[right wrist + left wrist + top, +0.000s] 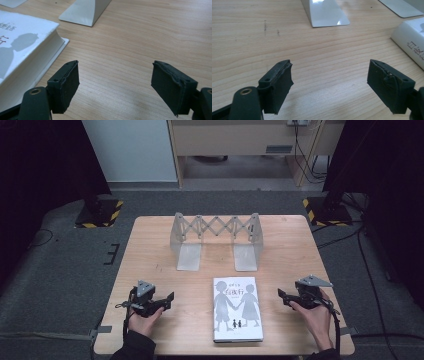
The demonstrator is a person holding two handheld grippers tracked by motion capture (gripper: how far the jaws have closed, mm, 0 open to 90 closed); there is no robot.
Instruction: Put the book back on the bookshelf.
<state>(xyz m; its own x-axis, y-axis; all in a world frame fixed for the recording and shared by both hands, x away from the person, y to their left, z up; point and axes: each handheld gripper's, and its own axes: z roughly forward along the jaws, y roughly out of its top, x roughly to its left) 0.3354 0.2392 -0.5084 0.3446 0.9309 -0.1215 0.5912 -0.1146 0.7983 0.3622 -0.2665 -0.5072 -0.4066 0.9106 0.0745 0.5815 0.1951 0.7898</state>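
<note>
**Grippers wide open either side of a flat-lying book; no contact yet**

High view. Left gripper point(167, 299) and right gripper point(283, 296) rest low over the near part of the wooden table point(150, 245), each in a hand, with their jaws pointing inward toward the book point(237, 308). The book lies flat, cover up, between them at the near edge, apart from both. Behind it, well apart, stands an expanding metal book rack point(216, 239) with two flat base plates and nothing in it. The cover shows two grey silhouetted figures holding hands, two small dark figures below them, and a line of East Asian characters at the top, too small to read with certainty.

Left gripper view. Jaws stand spread wide with bare tabletop between them. A corner of the book point(412, 42) shows at the right, with part of one printed character visible but incomplete.

Right gripper view. Jaws likewise spread wide over bare wood. The book point(22, 50) lies to the left; its thick white page block and overhanging board suggest a hardcover.

Assessment. The book is judged stiff, moderately heavy and smooth-faced, so liable to slip. Lying flat, it offers only its edges; the overhanging cover board along a long side looks the best purchase, one gripper tipping it up and the other steadying.
</note>
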